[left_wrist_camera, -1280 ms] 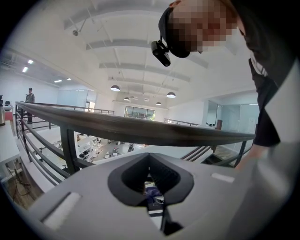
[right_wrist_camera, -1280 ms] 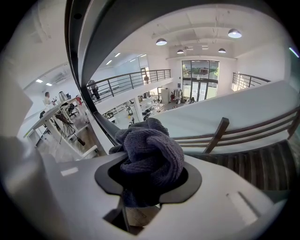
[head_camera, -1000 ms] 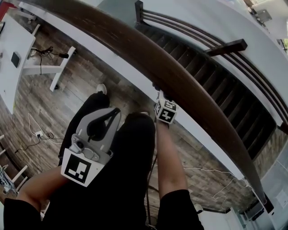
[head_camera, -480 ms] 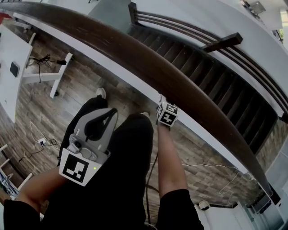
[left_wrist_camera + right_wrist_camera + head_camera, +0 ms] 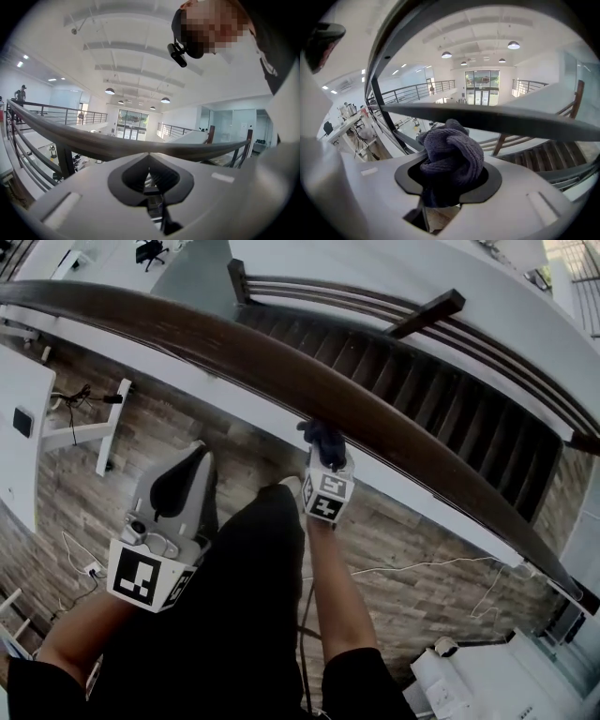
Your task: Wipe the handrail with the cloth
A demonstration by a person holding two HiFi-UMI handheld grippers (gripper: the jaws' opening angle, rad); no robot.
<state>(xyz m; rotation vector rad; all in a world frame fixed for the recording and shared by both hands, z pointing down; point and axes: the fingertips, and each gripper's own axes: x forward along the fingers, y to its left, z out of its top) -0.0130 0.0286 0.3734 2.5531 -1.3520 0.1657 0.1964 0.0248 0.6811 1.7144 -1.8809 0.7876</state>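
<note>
The dark wooden handrail [image 5: 281, 357] curves across the head view from upper left to lower right. My right gripper [image 5: 324, 448] is shut on a bunched dark blue-grey cloth [image 5: 325, 442], which sits just below the rail's near edge. In the right gripper view the cloth [image 5: 452, 157] fills the jaws, with the handrail [image 5: 497, 119] close behind it. My left gripper [image 5: 183, 474] hangs lower left, away from the rail, its jaws shut with nothing between them. From the left gripper view the handrail [image 5: 117, 145] runs across just beyond the closed tips [image 5: 149, 154].
Beyond the rail a dark staircase [image 5: 450, 427] descends. A white ledge [image 5: 234, 404] runs under the rail. White desks [image 5: 23, 427] and cables lie on the wood floor at left. The person's legs [image 5: 253, 596] fill the lower middle.
The right gripper with the cloth has slid left along the handrail and the cloth now shows above the marker cube. The left gripper drifted left and down slightly.
</note>
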